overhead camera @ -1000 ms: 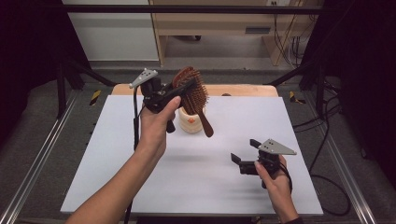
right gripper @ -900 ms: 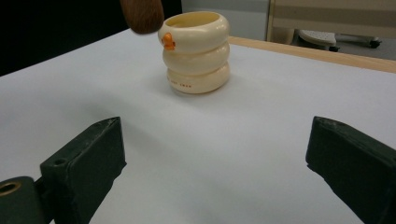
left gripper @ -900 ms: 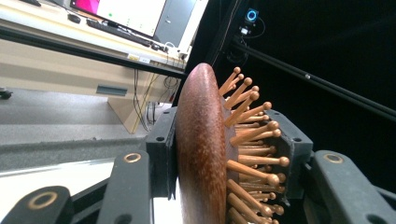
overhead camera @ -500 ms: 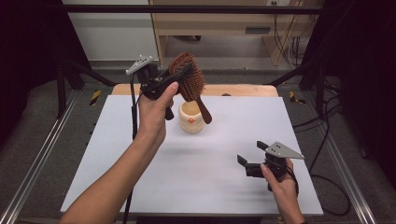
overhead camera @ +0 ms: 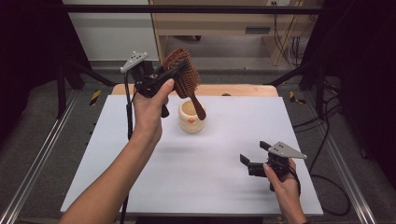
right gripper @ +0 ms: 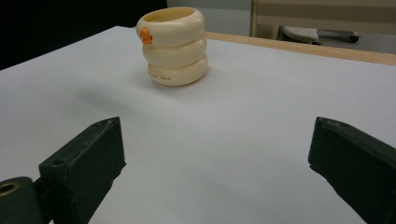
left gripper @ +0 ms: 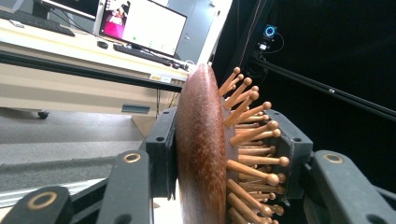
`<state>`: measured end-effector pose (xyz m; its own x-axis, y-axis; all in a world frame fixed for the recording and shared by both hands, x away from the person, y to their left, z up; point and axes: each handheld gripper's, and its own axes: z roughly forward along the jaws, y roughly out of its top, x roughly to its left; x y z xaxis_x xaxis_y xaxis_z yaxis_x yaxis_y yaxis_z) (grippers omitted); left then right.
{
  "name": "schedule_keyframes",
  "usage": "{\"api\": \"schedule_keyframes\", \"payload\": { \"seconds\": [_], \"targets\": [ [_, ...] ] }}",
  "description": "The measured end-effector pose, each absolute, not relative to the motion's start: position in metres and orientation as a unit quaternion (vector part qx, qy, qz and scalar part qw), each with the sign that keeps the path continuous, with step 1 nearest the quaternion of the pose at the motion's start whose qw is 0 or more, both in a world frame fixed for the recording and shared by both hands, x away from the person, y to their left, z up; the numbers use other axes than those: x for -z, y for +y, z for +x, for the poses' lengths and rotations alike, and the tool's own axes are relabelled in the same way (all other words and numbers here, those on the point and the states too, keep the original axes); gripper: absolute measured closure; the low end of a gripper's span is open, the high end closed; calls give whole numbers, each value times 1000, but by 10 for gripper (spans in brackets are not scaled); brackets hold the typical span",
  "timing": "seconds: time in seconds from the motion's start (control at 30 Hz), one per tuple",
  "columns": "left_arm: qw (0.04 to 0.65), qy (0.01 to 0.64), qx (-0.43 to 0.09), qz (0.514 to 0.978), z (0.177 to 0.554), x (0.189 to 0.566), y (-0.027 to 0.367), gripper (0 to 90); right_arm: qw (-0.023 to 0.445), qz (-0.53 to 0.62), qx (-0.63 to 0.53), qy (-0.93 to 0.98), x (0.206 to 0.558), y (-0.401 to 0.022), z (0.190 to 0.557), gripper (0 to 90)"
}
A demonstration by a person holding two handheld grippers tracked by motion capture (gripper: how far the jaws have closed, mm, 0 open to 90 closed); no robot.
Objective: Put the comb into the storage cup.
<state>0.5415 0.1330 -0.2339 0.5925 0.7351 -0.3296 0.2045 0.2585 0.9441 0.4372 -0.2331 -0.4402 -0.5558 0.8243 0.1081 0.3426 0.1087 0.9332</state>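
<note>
A brown wooden hairbrush (overhead camera: 183,77) is held in the air above the table, its handle slanting down over a cream ribbed cup (overhead camera: 192,116). My left gripper (overhead camera: 175,71) is shut on the brush head; in the left gripper view the brush back (left gripper: 201,154) and its wooden pins are pressed between the two black jaws, with the gripper (left gripper: 224,158) around them. My right gripper (overhead camera: 253,157) rests low at the table's front right, open, with nothing between its jaws. In the right gripper view the gripper (right gripper: 215,154) faces the cup (right gripper: 173,46) farther off.
A white sheet covers the table (overhead camera: 224,182), with a wooden strip (overhead camera: 243,90) along its far edge. Metal rails run down both sides. A desk with monitors (left gripper: 140,23) stands beyond the table.
My left hand has lifted the brush a little higher and toward the left, raising the handle above the cup. The right gripper has shifted slightly toward the front right.
</note>
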Motion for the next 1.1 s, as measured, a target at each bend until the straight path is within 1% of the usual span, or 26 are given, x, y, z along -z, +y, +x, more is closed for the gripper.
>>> {"api": "schedule_keyframes", "payload": {
  "seconds": [0.13, 0.27, 0.37, 0.47, 0.63, 0.77, 0.83, 1.1],
  "targets": [
    [677, 404, -208, 578, 549, 230, 136, 508, 227, 410, -517, 717, 441, -229, 437, 45],
    [682, 409, -212, 568, 554, 230, 138, 509, 209, 395, -534, 717, 438, -225, 434, 42],
    [680, 417, -213, 564, 558, 232, 139, 509, 220, 386, -523, 727, 436, -219, 432, 55],
    [680, 421, -214, 562, 561, 234, 141, 509, 218, 387, -518, 731, 436, -217, 430, 59],
    [675, 426, -215, 562, 565, 239, 141, 509, 221, 385, -501, 743, 436, -226, 425, 63],
    [674, 426, -217, 563, 568, 242, 141, 508, 228, 394, -517, 725, 444, -237, 424, 65],
    [672, 429, -218, 562, 570, 244, 140, 509, 220, 390, -518, 728, 446, -237, 426, 64],
    [668, 434, -225, 561, 572, 245, 144, 509, 226, 395, -522, 721, 449, -243, 427, 62]
  ]
}}
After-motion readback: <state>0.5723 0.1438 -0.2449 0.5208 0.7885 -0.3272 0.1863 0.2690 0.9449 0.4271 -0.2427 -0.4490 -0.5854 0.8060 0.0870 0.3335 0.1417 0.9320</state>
